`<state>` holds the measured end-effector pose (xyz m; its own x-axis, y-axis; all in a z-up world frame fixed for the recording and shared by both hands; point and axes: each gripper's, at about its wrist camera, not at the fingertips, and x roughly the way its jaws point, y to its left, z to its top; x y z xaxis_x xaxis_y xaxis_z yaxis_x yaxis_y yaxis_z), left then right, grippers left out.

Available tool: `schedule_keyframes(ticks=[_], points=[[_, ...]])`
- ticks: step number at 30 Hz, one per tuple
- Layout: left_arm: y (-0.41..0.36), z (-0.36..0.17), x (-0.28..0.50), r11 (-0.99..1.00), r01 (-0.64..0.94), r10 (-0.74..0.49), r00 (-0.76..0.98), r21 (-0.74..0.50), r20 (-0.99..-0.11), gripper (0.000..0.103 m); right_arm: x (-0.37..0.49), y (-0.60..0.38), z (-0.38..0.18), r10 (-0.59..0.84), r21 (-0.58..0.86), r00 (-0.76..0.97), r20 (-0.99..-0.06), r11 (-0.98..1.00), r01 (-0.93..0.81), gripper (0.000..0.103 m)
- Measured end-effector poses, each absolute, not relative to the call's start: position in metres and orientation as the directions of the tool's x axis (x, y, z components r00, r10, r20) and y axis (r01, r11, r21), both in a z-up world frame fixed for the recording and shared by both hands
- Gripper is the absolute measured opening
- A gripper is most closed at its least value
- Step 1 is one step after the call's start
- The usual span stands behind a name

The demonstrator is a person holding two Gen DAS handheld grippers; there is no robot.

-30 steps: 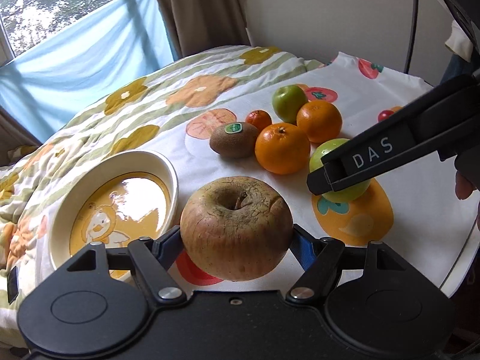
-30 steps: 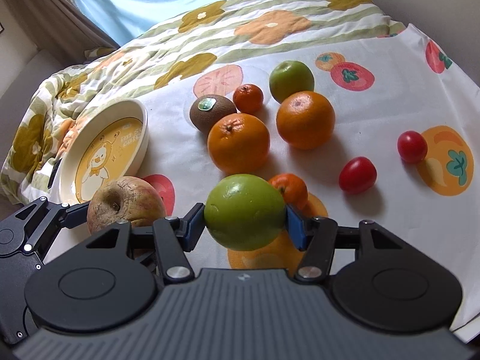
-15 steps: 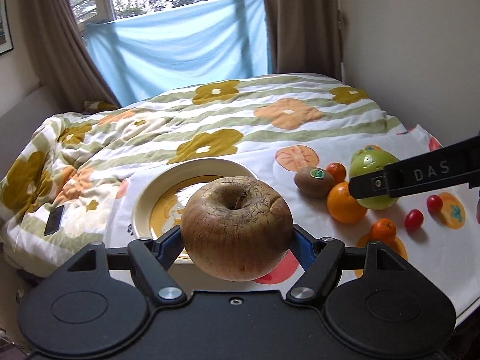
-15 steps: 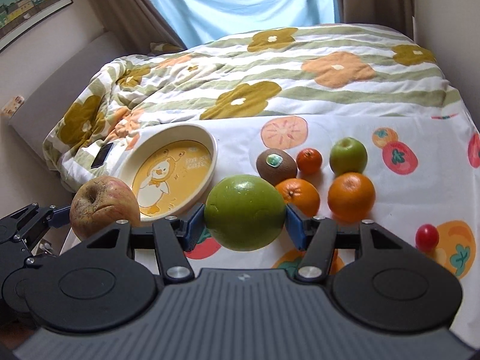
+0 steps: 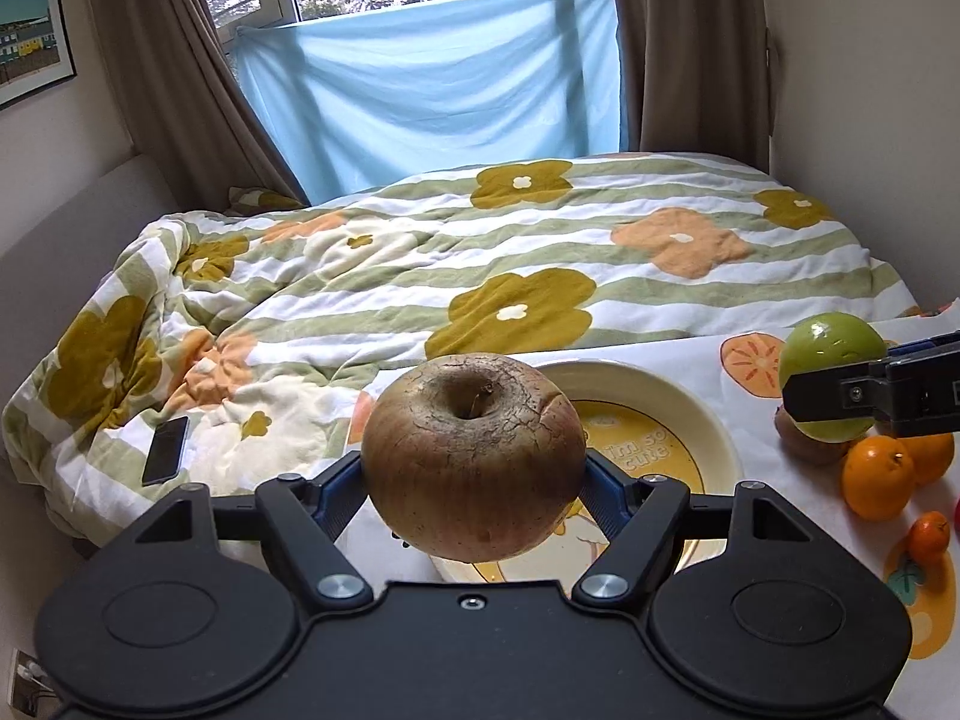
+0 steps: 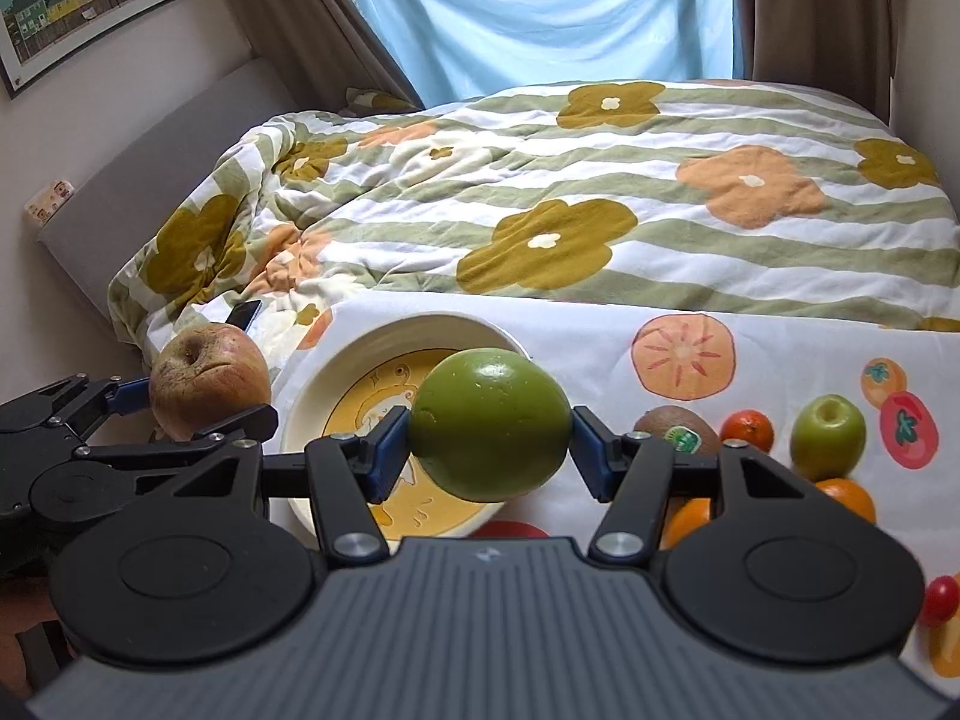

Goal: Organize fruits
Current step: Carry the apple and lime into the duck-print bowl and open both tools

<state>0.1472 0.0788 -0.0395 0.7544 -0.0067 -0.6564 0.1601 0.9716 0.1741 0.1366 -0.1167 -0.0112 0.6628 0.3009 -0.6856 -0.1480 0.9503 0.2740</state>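
Now we hold the left tongs [image 5: 474, 483] clamped on a wrinkled, brownish-red apple [image 5: 474, 456], its stem hollow facing up, lifted clear of the surface and hanging at about nine o'clock of the round cream bowl with a yellow cartoon print inside [image 6: 312, 396]. In the right wrist view that same apple [image 6: 207, 381] sits at ten o'clock of the frame, just left of the bowl's rim.

Our right tongs [image 6: 491, 441] are clamped on a smooth, round green fruit [image 6: 491, 423], which hangs over the bowl's right half. From the left wrist view that green fruit [image 5: 834, 360] shows at three o'clock, gripped from the side.

On the white fruit-printed cloth [image 6: 780, 336] covering the surface, at three to four o'clock of the bowl, lie a brown kiwi with a green sticker [image 6: 675, 426], a small orange mandarin [image 6: 747, 429], a green apple [image 6: 828, 435], larger oranges [image 5: 876, 477] and a red cherry tomato [image 6: 939, 597]. Beyond the surface lies a bed under a flower-patterned striped quilt [image 5: 540, 252], with a dark phone [image 5: 165, 449] lying on it at nine o'clock.
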Motion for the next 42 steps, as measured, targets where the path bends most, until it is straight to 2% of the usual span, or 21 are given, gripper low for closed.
schedule_keyframes(ticks=[9, 20, 31, 33, 35, 37, 42], points=[[0.089, -0.076, 0.21, 0.947, 0.276, -0.086, 0.707, 0.162, -0.702, 0.079, 0.198, -0.083, -0.042, 0.251, 0.275, 0.633, -0.733, 0.959, -0.061, 0.072], [0.069, -0.104, 0.235, 0.884, 0.429, -0.167, 0.66, 0.185, -0.733, 0.079, 0.232, -0.08, -0.064, 0.188, 0.262, 0.618, -0.763, 0.965, 0.03, 0.072], [0.062, -0.118, 0.241, 0.862, 0.458, -0.146, 0.635, 0.217, -0.759, 0.08, 0.235, -0.083, -0.069, 0.162, 0.242, 0.613, -0.773, 0.969, 0.049, 0.072], [0.063, -0.115, 0.238, 0.859, 0.457, -0.144, 0.646, 0.229, -0.749, 0.082, 0.235, -0.083, -0.069, 0.163, 0.241, 0.61, -0.776, 0.969, 0.047, 0.072], [0.065, -0.106, 0.231, 0.857, 0.449, -0.145, 0.682, 0.254, -0.717, 0.103, 0.235, -0.083, -0.068, 0.167, 0.239, 0.606, -0.777, 0.97, 0.039, 0.072], [0.068, -0.097, 0.226, 0.86, 0.443, -0.156, 0.701, 0.254, -0.696, 0.103, 0.235, -0.082, -0.067, 0.17, 0.232, 0.606, -0.777, 0.972, 0.025, 0.072], [0.076, -0.091, 0.225, 0.875, 0.428, -0.155, 0.691, 0.227, -0.706, 0.103, 0.238, -0.08, -0.069, 0.187, 0.223, 0.597, -0.78, 0.975, -0.014, 0.072]])
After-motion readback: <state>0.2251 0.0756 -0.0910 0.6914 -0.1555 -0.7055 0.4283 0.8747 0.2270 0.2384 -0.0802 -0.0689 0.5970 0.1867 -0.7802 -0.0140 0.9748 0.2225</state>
